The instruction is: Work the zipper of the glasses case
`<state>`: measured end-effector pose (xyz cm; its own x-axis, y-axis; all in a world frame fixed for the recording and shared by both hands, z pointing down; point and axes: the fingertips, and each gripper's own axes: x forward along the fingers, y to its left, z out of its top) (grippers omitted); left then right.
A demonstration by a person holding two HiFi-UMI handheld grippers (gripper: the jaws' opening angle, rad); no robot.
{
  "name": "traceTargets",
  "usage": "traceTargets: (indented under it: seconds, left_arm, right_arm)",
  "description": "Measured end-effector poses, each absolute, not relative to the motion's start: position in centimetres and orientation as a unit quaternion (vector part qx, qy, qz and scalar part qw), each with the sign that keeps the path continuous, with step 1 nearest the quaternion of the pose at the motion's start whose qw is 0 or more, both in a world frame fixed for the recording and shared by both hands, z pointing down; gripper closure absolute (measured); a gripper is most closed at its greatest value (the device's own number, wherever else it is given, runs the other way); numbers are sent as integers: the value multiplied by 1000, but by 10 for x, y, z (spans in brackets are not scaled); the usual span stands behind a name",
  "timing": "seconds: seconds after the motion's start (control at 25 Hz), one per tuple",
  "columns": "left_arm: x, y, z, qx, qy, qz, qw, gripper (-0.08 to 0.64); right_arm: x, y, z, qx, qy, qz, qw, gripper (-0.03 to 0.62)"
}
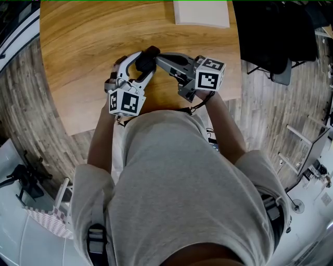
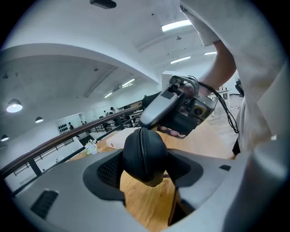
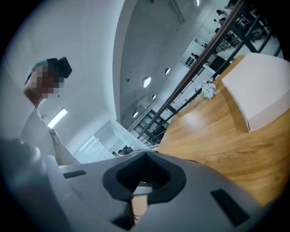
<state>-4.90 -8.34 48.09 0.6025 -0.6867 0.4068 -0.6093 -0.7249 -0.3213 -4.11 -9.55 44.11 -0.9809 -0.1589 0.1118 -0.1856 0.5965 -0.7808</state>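
Observation:
A black glasses case [image 1: 151,53] is held above the wooden table [image 1: 78,52], clamped between the pads of my left gripper [image 1: 141,66]. In the left gripper view the case [image 2: 144,152] fills the gap between both pads, its zipper seam running up the middle. My right gripper [image 1: 158,58] comes in from the right, and its tip [image 2: 141,125] sits on the top end of that seam. In the right gripper view the jaws [image 3: 144,158] are closed together, with only a small glint showing behind them; the zipper pull itself is mostly hidden.
A flat white box [image 1: 201,13] lies at the table's far edge and also shows in the right gripper view [image 3: 260,90]. A black chair [image 1: 276,36] stands off the table's right side. The table's near edge runs just in front of the person's body.

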Motion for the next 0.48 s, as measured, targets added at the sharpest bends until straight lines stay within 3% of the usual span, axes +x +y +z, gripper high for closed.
traceTargets:
  seconds: [0.16,0.32,0.48]
  left_arm:
    - [-45,-81,486,-898,340,-271,64,288]
    - [-50,-87,507,-860,354,-361,68,288]
    - [-55,-95,514,-842,380,-381,34,288]
  right_arm:
    - [-34,-97,451,103,-885,454,18,566]
    - [-38,-100,467,167,-903,382,101,566]
    - [-52,-92,460,188,-924,299,150,566]
